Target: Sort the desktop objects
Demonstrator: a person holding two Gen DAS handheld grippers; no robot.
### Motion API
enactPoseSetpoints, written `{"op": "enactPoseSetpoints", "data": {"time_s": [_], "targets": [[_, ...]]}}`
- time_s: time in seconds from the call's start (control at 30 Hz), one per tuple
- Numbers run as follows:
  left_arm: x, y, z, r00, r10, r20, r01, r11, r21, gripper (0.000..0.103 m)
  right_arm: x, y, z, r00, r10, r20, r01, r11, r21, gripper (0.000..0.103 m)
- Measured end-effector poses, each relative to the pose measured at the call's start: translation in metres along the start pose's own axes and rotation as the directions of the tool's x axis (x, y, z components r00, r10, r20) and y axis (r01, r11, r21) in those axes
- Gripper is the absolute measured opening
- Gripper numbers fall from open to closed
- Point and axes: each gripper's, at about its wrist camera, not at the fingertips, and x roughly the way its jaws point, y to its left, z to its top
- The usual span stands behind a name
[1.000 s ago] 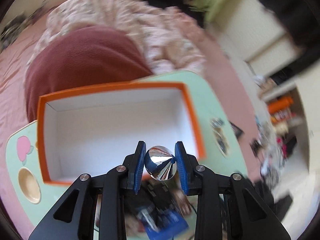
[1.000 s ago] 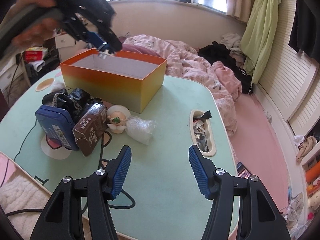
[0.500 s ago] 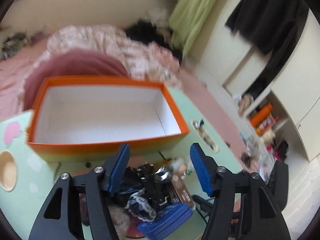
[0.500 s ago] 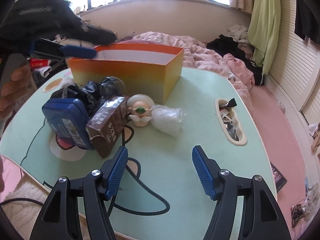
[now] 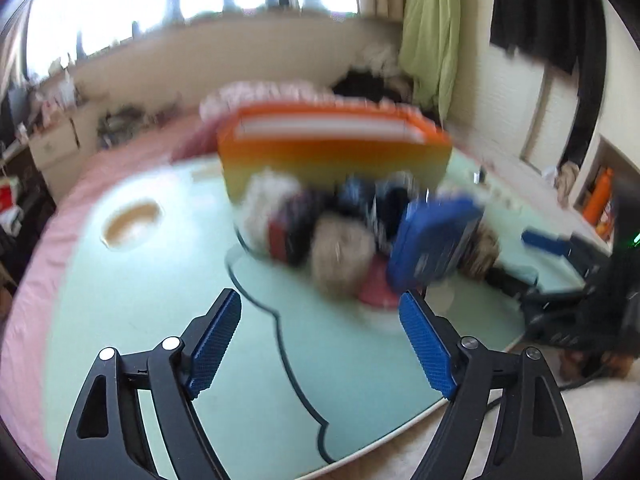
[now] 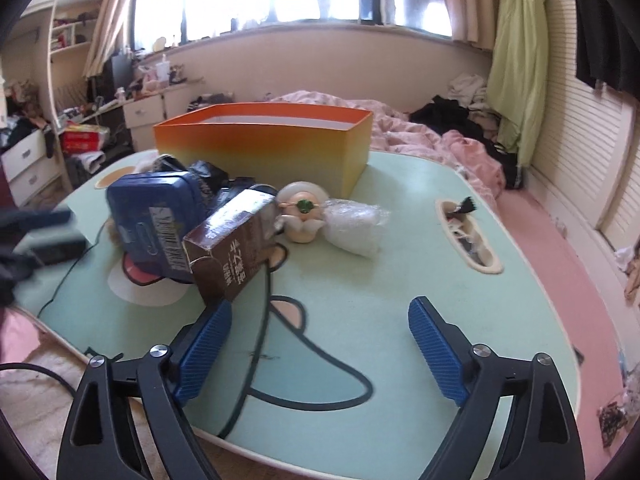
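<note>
Clutter waits beside the box

Both tongs hang spread wide, holding nothing: left gripper low over the table, right gripper facing the pile. The carton leans against the blue tin, just in front of the orange box. I'd guess the carton is light and stiff; pinch its flat sides. The doll looks breakable, the plastic wrap beside it soft and slippery
</note>
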Motion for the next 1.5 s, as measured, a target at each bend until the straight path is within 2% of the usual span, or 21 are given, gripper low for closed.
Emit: {"op": "enactPoseSetpoints", "data": {"time_s": [0.07,0.13,0.3,0.33,0.37,0.4,0.43,0.5,0.63,0.9,1.13,1.5], "targets": [[0.014,0.0,-0.006,1.0,0.021,-0.011,-0.022,1.0,-0.012,0.081,0.004,0.003,0.001,1.0,0.023,0.001,-0.023,1.0,-0.017,0.098],[0.017,-0.008,-0.006,0.996,0.086,0.014,-0.086,0.995,0.041,0.082,0.008,0.005,0.002,1.0,0.025,0.001,-0.025,0.999,-0.026,0.102],[0.019,-0.012,-0.007,0.989,0.141,0.041,-0.143,0.988,0.053,0.091,0.009,0.009,0.001,0.998,0.067,0.002,-0.067,0.997,-0.036,0.102],[0.019,-0.011,-0.008,0.989,0.139,0.042,-0.141,0.989,0.047,0.093,0.008,0.012,0.0,0.997,0.081,0.008,-0.08,0.995,-0.053,0.102],[0.02,-0.009,-0.008,0.991,0.129,0.038,-0.131,0.991,0.04,0.1,0.005,0.017,-0.001,0.996,0.089,0.02,-0.087,0.993,-0.083,0.102],[0.022,-0.004,-0.009,0.993,0.112,0.027,-0.112,0.993,0.033,0.103,0.002,0.025,-0.002,0.996,0.078,0.037,-0.072,0.99,-0.124,0.102],[0.023,-0.001,-0.009,0.997,0.075,0.018,-0.075,0.997,0.022,0.103,0.001,0.029,-0.003,0.997,0.06,0.047,-0.052,0.987,-0.149,0.102],[0.025,0.002,-0.009,0.999,0.049,0.008,-0.049,0.999,0.012,0.103,0.002,0.034,-0.002,0.998,0.038,0.052,-0.029,0.984,-0.175,0.102],[0.022,0.0,-0.013,0.999,0.043,0.005,-0.043,0.999,0.015,0.103,0.014,0.02,0.001,0.993,0.12,0.002,-0.119,0.988,-0.098,0.103],[0.016,-0.009,-0.02,0.999,0.027,0.028,-0.028,0.999,0.043,0.103,0.022,0.007,0.003,0.992,0.124,-0.013,-0.124,0.99,-0.066,0.103],[0.019,-0.001,-0.02,0.999,0.014,0.041,-0.016,0.999,0.048,0.103,0.02,0.009,0.005,0.993,0.118,-0.014,-0.119,0.991,-0.069,0.103],[0.022,0.0,-0.015,0.999,0.006,0.033,-0.008,0.998,0.056,0.103,0.021,0.009,0.005,0.993,0.117,-0.014,-0.118,0.991,-0.069,0.103]]}}
